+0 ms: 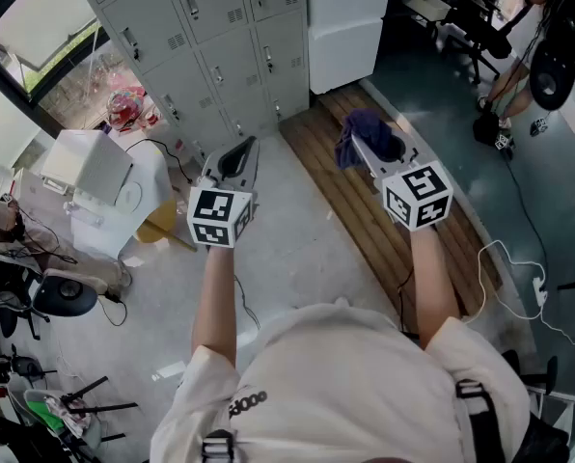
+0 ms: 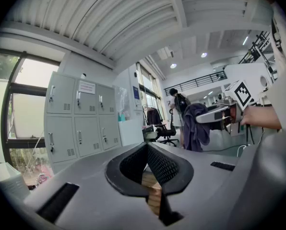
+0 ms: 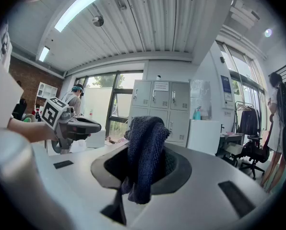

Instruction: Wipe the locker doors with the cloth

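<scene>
The right hand-held gripper (image 1: 374, 154) pinches a dark blue cloth (image 1: 362, 130). The left hand-held gripper (image 1: 237, 158) is pressed together, empty. Grey locker doors (image 1: 220, 27) stand ahead.

left gripper (image 1: 241, 150) 1 | right gripper (image 1: 362, 149) 1 | cloth (image 1: 369, 129) 1 | locker bank (image 1: 220, 51) 1

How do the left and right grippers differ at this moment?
The right gripper is shut on the dark blue cloth, which droops from it; the left gripper is shut on nothing. The right gripper hangs over the wooden boards, the left gripper over grey floor. Both point toward the lockers without touching them.
</scene>
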`<control>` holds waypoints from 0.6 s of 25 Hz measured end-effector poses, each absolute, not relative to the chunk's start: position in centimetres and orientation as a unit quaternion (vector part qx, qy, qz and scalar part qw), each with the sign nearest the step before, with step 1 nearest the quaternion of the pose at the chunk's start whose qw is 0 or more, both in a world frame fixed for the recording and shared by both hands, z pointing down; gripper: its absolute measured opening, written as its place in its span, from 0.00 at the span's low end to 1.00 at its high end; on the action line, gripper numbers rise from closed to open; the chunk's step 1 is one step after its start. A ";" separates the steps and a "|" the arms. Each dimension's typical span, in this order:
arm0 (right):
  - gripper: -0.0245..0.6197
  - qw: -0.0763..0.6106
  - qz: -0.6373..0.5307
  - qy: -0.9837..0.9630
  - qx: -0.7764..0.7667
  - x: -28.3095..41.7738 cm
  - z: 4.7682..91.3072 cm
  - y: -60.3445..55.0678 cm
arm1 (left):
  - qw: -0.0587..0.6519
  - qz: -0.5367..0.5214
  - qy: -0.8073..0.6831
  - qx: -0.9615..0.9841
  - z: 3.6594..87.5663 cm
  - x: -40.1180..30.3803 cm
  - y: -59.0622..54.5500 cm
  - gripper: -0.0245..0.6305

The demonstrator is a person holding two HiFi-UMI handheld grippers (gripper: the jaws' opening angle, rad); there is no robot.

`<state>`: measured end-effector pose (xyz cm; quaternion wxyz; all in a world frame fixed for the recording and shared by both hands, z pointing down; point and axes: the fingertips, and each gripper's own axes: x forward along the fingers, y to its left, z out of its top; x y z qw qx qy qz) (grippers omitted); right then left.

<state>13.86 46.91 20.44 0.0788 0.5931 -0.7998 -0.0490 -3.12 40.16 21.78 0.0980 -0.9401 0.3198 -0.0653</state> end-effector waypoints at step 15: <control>0.18 0.057 -0.027 -0.805 0.589 13.9 21.3 46.1 | 0.099 -0.086 0.306 -0.943 23.0 -1.8 39.7 0.07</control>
